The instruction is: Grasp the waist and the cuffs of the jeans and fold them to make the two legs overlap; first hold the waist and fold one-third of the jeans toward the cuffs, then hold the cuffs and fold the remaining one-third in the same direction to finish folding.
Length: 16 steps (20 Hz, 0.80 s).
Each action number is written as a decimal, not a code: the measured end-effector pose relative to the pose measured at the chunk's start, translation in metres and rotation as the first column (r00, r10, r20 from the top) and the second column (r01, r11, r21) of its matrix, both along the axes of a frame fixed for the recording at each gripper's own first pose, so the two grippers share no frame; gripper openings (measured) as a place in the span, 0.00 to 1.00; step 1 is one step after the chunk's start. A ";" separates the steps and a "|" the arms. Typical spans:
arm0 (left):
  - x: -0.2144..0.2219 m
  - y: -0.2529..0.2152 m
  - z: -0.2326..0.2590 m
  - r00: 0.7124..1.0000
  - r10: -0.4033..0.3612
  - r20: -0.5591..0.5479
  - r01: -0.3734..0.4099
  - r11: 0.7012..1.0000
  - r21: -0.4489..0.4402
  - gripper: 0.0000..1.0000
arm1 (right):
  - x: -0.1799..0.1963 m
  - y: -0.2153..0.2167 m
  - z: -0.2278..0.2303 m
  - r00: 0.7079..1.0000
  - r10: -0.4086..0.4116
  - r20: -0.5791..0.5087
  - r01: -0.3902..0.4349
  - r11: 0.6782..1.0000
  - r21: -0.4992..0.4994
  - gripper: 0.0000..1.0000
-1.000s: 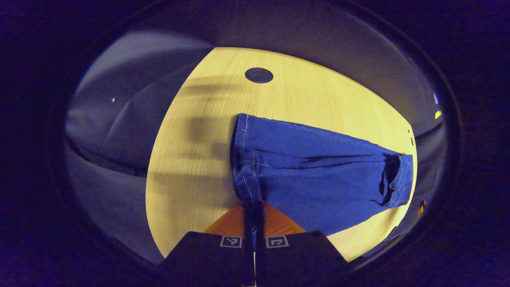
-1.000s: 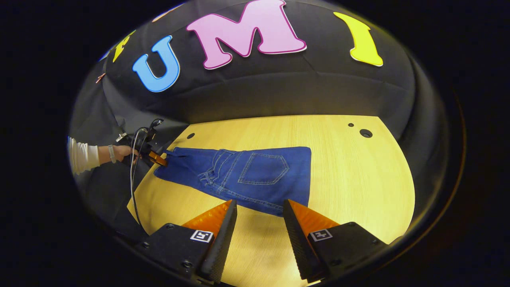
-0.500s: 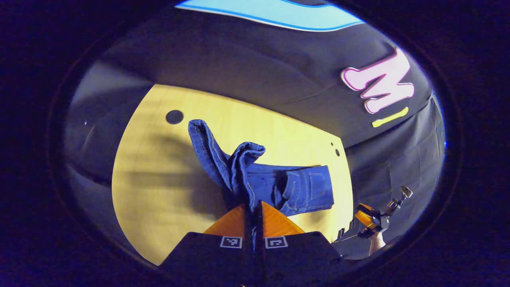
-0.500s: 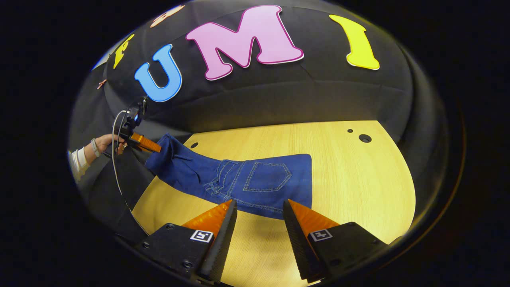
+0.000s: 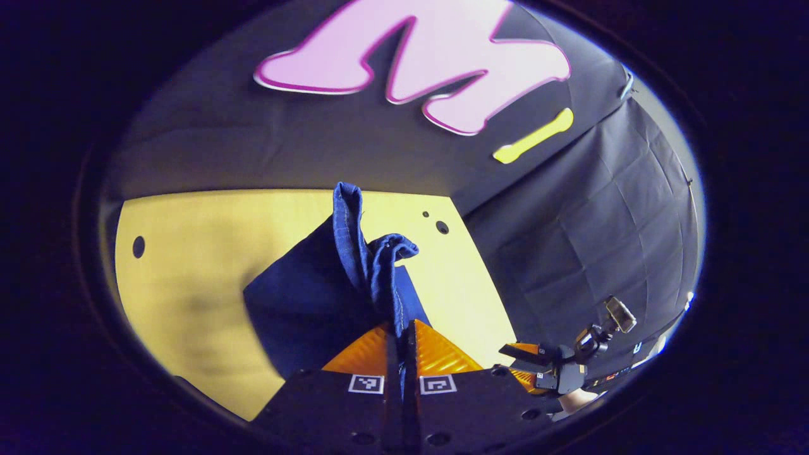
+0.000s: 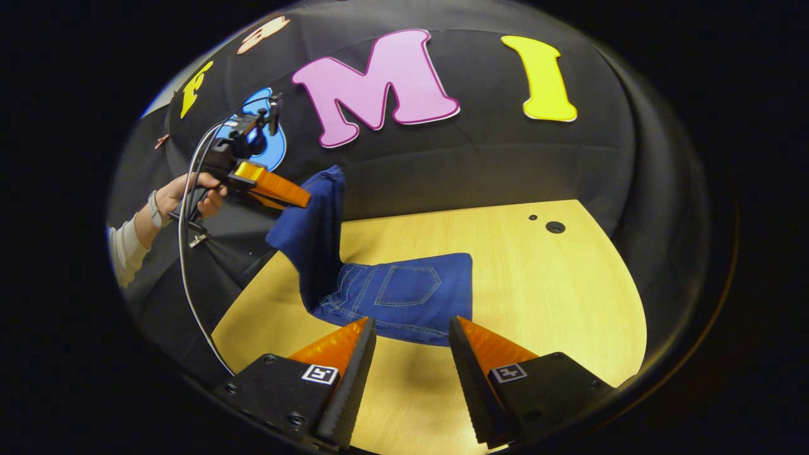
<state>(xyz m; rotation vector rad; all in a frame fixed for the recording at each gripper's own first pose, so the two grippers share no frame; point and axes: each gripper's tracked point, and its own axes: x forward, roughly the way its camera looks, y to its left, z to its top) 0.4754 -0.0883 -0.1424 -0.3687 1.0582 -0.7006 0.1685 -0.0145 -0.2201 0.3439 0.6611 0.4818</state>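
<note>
Right gripper view: at left, a hand holds the left tongs raised above the bench, pinched on the cuff end of the jeans. The legs hang from them down to the folded waist part, which lies flat near the bench's left edge, back pocket up. Bare bench extends to the right. The right tongs stand wide apart and empty, just short of the denim. No readable labels on the jeans. Left gripper view: the cuffs bunch between the closed fingers.
</note>
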 end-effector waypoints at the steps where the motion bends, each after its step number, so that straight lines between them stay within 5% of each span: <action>1: 0.004 -0.018 -0.015 0.999 -0.033 -0.003 0.033 0.999 0.023 0.06 | -0.003 -0.008 -0.003 1.000 -0.016 -0.006 0.016 1.000 -0.003 0.72; 8: 0.000 -0.083 -0.156 0.994 -0.077 -0.081 0.099 0.942 0.322 0.10 | -0.014 -0.068 -0.026 0.994 -0.101 -0.038 0.100 0.995 -0.014 0.72; 10: -0.008 -0.091 -0.181 0.991 -0.098 -0.090 0.125 0.917 0.379 0.20 | -0.014 -0.083 -0.035 0.993 -0.105 -0.057 0.105 0.994 -0.006 0.72; 11: -0.016 -0.097 -0.192 0.989 -0.110 -0.096 0.140 0.903 0.406 0.32 | -0.012 -0.089 -0.040 0.993 -0.105 -0.061 0.105 0.994 -0.003 0.72; 12: -0.020 -0.102 -0.200 0.988 -0.129 -0.084 0.153 0.886 0.437 0.71 | -0.009 -0.095 -0.044 0.993 -0.106 -0.055 0.106 0.994 -0.012 0.72; 14: -0.013 -0.102 -0.201 0.987 -0.161 -0.008 0.143 0.852 0.504 0.90 | -0.004 -0.110 -0.056 0.994 -0.108 -0.027 0.105 0.991 -0.086 0.72; 16: -0.011 -0.101 -0.191 0.987 -0.154 0.043 0.111 0.853 0.510 0.90 | -0.006 -0.107 -0.061 0.996 -0.089 -0.029 0.086 0.992 -0.097 0.72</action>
